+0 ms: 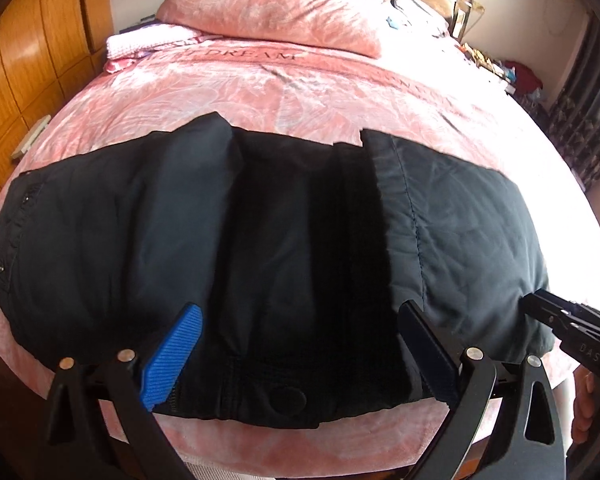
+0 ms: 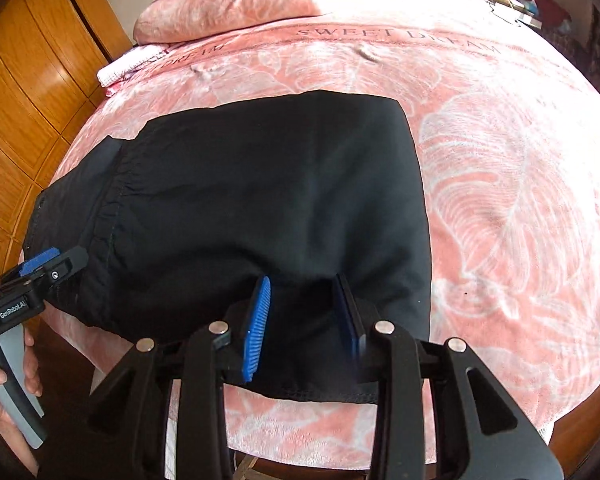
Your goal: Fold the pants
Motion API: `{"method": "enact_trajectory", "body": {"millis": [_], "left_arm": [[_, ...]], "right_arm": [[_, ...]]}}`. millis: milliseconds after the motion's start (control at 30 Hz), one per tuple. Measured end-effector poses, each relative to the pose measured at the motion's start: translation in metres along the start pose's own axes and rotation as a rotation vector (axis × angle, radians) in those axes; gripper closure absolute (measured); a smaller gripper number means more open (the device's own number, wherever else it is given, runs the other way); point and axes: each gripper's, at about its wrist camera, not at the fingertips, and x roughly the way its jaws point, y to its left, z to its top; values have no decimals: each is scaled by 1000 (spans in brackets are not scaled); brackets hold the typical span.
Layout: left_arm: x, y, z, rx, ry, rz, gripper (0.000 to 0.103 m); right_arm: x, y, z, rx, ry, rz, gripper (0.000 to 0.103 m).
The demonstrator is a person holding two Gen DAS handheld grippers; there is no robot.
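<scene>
The left gripper (image 1: 300,344) stands wide open over the near edge of the bed, its blue pad at about eight o'clock in its own view and its dark pad at four, with nothing pinched between them. The right gripper (image 2: 304,316) is parted only narrowly — its pads (image 2: 257,328) straddle the near edge of the cloth, but I judge they are not pressing on it.

Out from both tools lie the black pants (image 1: 260,240), spread across the pink bedspread (image 1: 300,84) close to its near edge. The right-hand portion already lies doubled over the middle, its stitched hem edge running from twelve toward six in the left view. The left portion, toward nine o'clock, looks unfolded.

So one fold seems done. Left to do, by my reading — bring the other side over and perhaps halve the bundle.
</scene>
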Motion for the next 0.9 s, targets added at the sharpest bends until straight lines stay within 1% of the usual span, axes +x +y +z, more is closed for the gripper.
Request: {"method": "enact_trajectory", "body": {"millis": [67,100,233,300,367,400,467,533,633,700,767,833,900], "left_arm": [[16,-8,-2,38,38,39,3],[23,-8,-4,40,52,44,3],[28,-4,-4,20,60,20,3],[22,-1,-3,9,54,9,4],[8,5,-3,5,19,-5,4],[0,10,-5,4,2,4,4],[-16,27,-9,-14,-24,24,4],[-29,52,-16,-62,-30,43,4],[-39,97,-29,-161,-25,77,4],[-42,125,-39,-216,-9,131,4],[-47,148,-46,-255,-10,162,4],[-50,172,-54,-298,-7,155,4],[-47,195,-61,-351,3,121,4]], "right_arm": [[4,2,-3,-8,-3,-5,68],[7,1,-3,-11,-2,-5,68],[11,4,1,-25,0,3,68],[5,2,3,-10,-8,28,66],[-9,3,5,4,-50,78,66],[-16,6,7,-2,-66,102,66],[-26,16,9,-31,-83,142,65],[-30,30,10,-54,-83,187,65],[-23,56,11,-95,-60,251,64],[-13,79,11,-135,-33,287,65],[-1,103,11,-169,2,313,65],[10,126,12,-200,29,335,65],[21,147,13,-221,51,353,65]]}}
